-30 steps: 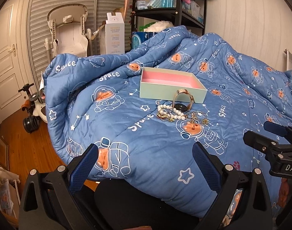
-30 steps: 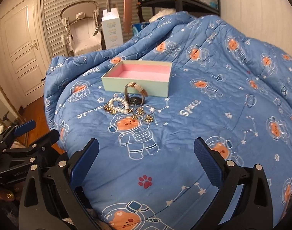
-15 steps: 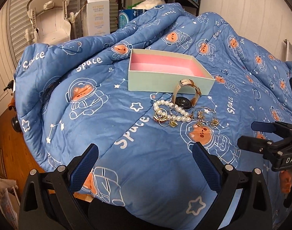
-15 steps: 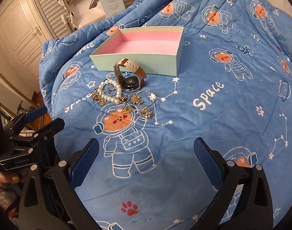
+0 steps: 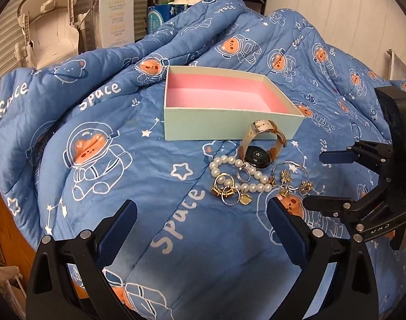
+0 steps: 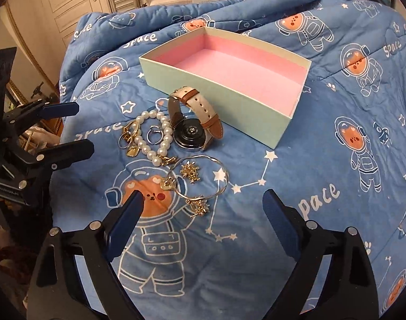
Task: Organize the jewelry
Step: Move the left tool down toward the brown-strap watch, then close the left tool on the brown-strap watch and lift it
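A pale green box point(image 5: 229, 126) point(image 6: 216, 90) with a pink inside lies empty on the blue space-print quilt. In front of it lie a watch point(image 5: 259, 149) point(image 6: 194, 122) with a tan strap, a pearl bracelet point(image 5: 240, 174) point(image 6: 154, 136), small rings point(image 5: 227, 190) point(image 6: 153, 133), a thin gold bangle point(image 6: 200, 176) and gold earrings point(image 6: 190, 172). My left gripper point(image 5: 201, 225) is open and empty, just short of the jewelry. My right gripper point(image 6: 203, 213) is open and empty, its fingers either side of the bangle's near end.
The quilt point(image 5: 122, 160) drapes over the bed edge at the left, with wooden floor below. A white carton point(image 5: 117, 17), a baby chair point(image 5: 48, 34) and a dark shelf unit stand behind. A white door point(image 6: 69, 0) is at far left.
Both grippers have moved forward and down toward the jewelry pile, which now looks much larger. Both stay open. The jewelry and box have not moved.
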`<state>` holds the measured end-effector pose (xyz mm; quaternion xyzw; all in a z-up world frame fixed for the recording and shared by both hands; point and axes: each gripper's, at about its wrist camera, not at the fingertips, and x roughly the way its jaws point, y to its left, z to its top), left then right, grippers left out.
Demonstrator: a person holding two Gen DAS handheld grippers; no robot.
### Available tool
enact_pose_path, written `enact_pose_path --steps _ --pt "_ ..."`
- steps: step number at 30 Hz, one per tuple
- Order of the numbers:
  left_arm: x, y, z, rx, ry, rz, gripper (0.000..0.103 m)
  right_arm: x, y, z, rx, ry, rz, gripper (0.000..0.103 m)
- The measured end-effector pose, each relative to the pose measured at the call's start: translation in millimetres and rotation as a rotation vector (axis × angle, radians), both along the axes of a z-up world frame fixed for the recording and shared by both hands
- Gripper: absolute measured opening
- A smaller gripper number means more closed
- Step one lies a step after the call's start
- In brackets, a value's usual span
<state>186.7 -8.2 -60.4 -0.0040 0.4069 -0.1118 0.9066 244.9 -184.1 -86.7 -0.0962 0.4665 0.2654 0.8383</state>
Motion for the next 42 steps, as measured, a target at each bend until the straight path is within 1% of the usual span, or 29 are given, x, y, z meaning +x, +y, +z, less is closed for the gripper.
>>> enact_pose_path --steps 3,5,7,8,9,11,14,15,16,17,19,20,21,22,24,25,27,30,33,36,42 --pt "8 -6 3 -0.009 -0.011 -0.024 0.091 10 -3 -2 0.004 0.013 -0.007 0.083" --pt "16 -12 5 0.004 -0.013 -0.037 0.086 13 -3 -2 -0.002 0.007 -0.001 0.083" --pt "24 -16 8 -0.013 -0.016 -0.047 0.079 17 -6 0 0.012 0.008 -0.016 0.082" --pt "30 -19 10 -0.025 -0.017 -0.056 0.078 19 -7 0 0.023 0.009 -0.024 0.081" --pt "35 -23 10 -0.031 -0.016 -0.069 0.076 21 -8 1 0.029 0.006 -0.030 0.078" --pt "47 -33 9 -0.010 -0.001 -0.094 0.070 21 -8 1 0.024 0.002 -0.033 0.075" --pt "60 -49 4 0.012 0.023 -0.129 0.064 20 -4 -3 0.005 0.022 -0.025 0.064" --pt "64 -53 2 0.021 0.029 -0.136 0.059 19 -3 -4 0.007 0.031 -0.019 0.061" --pt "67 -56 0 0.026 0.035 -0.138 0.053 19 -3 -5 0.011 0.034 -0.018 0.060" --pt "70 -58 -2 0.024 0.044 -0.140 0.051 20 -5 -5 0.015 0.036 -0.026 0.059" --pt "76 -60 -5 0.013 0.063 -0.139 0.041 23 -9 -6 0.042 0.057 -0.053 0.058" --pt "78 -61 -6 0.007 0.069 -0.136 0.038 25 -12 -7 0.068 0.079 -0.066 0.054" --pt "80 -62 -7 0.003 0.073 -0.137 0.033 28 -16 -7 0.100 0.105 -0.080 0.048" --pt "81 -62 -8 0.000 0.074 -0.137 0.026 31 -18 -8 0.125 0.127 -0.091 0.045" --pt "82 -64 -8 -0.003 0.073 -0.136 0.018 35 -19 -10 0.148 0.156 -0.104 0.032" --pt "82 -64 -7 0.000 0.069 -0.131 0.013 36 -19 -11 0.150 0.168 -0.108 0.029" --pt "84 -64 -8 0.000 0.072 -0.123 0.011 39 -20 -15 0.166 0.205 -0.126 0.019" --pt "84 -61 -8 -0.006 0.069 -0.115 0.008 41 -23 -18 0.222 0.248 -0.143 0.009" --pt "82 -60 -7 -0.011 0.062 -0.115 0.006 40 -25 -17 0.237 0.248 -0.163 0.006" --pt "79 -57 -4 -0.029 0.053 -0.110 0.005 38 -26 -12 0.247 0.234 -0.167 0.005" --pt "68 -49 10 -0.076 0.024 -0.094 0.005 20 -24 14 0.242 0.149 -0.120 0.004"
